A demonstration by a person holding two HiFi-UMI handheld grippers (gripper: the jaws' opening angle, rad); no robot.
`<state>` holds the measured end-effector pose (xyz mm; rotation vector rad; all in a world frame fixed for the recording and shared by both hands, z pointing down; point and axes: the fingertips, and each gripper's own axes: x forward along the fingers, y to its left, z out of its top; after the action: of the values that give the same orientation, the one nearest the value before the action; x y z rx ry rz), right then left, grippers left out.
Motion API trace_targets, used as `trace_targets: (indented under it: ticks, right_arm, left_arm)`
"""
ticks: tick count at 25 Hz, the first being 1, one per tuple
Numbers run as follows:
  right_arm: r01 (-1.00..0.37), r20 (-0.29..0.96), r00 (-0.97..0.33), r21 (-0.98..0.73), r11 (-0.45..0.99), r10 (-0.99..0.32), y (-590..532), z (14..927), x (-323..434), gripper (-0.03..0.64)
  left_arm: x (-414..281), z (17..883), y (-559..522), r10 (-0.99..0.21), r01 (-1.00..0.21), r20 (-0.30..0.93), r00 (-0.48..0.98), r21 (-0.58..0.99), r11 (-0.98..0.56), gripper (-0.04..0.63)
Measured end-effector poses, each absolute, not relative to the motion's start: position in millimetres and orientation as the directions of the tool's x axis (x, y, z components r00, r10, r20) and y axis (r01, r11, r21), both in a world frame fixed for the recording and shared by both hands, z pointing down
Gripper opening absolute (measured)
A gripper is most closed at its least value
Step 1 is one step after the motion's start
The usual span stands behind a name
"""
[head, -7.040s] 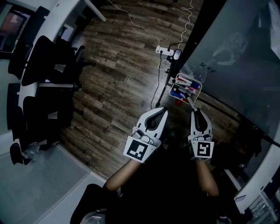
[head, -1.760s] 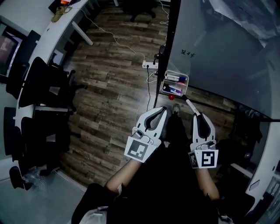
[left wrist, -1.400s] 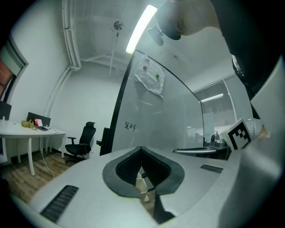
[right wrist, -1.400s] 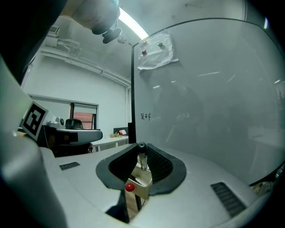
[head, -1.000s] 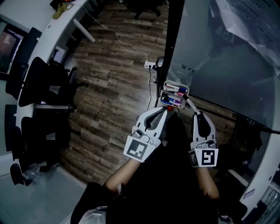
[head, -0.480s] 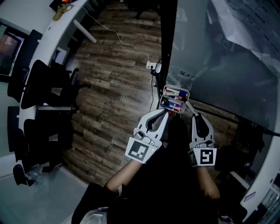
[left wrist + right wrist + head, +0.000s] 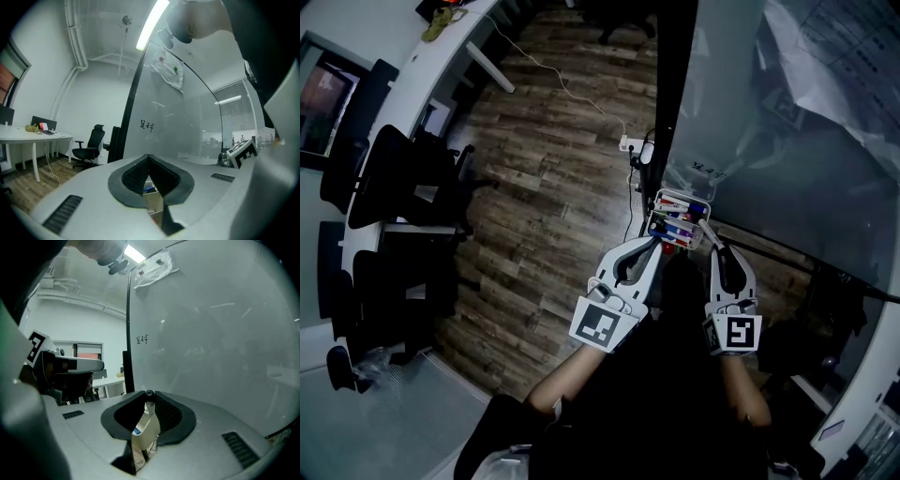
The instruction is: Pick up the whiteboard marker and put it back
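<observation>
The right claw (image 7: 149, 403) is clamped on the whiteboard marker (image 7: 143, 427), gripping its pale barrel with the dark end poking out past the jaws toward the whiteboard (image 7: 787, 159), a hold that likely suits feeding it in end-first; in the head view the marker reaches the near right corner of the tray (image 7: 679, 193) mounted at the board's left edge, where other markers (image 7: 680, 221) lie; the put-back looks nearly done, release not yet made; the left claw (image 7: 149, 158) has its tips together on nothing, just left of the right one, near the tray, probably keeping clear; wooden floor (image 7: 553, 178) lies far left.
</observation>
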<state>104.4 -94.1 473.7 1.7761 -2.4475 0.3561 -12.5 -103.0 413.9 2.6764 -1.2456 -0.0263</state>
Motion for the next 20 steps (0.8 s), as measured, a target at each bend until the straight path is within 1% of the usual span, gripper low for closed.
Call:
trace_targets:
  ticks: [5,13,20]
  right_arm:
    - [-0.945,0.230,-0.323,-0.121,0.303,-0.918,-98.9,478.5,100.4,0.077]
    - [-0.945,0.185,-0.325,-0.111,0.309,-0.927,-105.4,477.4,96.3,0.077]
    - [-0.945,0.179,-0.322,-0.125,0.304,-0.930,-103.3,476.7,95.6,0.078]
  left_arm:
    - [-16.6,416.6,-103.9,-0.765,-0.763,0.076,0.639,0.183,-0.619,0.008]
    - [-19.9,419.0,-108.1,-0.767,-0.766,0.083,0.636,0.183,-0.616,0.008]
    - [-19.2,418.6,-109.4,-0.765,-0.762,0.076,0.640,0.187,-0.619,0.008]
